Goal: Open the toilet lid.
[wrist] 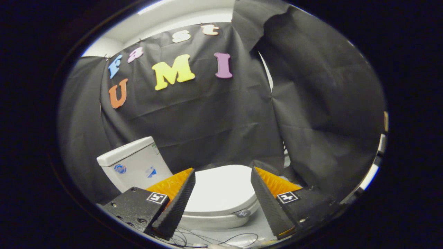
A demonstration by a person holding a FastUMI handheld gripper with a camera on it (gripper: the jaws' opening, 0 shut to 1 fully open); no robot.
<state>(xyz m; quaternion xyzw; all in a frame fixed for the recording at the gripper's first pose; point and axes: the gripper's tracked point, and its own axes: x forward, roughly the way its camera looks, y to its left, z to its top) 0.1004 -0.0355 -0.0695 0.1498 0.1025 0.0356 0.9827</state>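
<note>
Tongs [223, 180] spread wide and empty hover near a closed lid [221, 190] lying flat on the toilet just beyond them, right of the tank [133, 162]; stiff, smooth, likely light plastic, best lifted by its near front lip.

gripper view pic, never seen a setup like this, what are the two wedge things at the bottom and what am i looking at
The camera rides on a hand-held two-finger gripper and looks forward along its fingers; those are the two ribbed wedges you see. They stand open, holding nothing. Between and just beyond them sits a white ceramic toilet with its smooth white lid closed flat. The white boxy tank stands behind the left finger. Black cloth forms the booth wall. Thin dark cables lie on the floor near the fingers.
</note>
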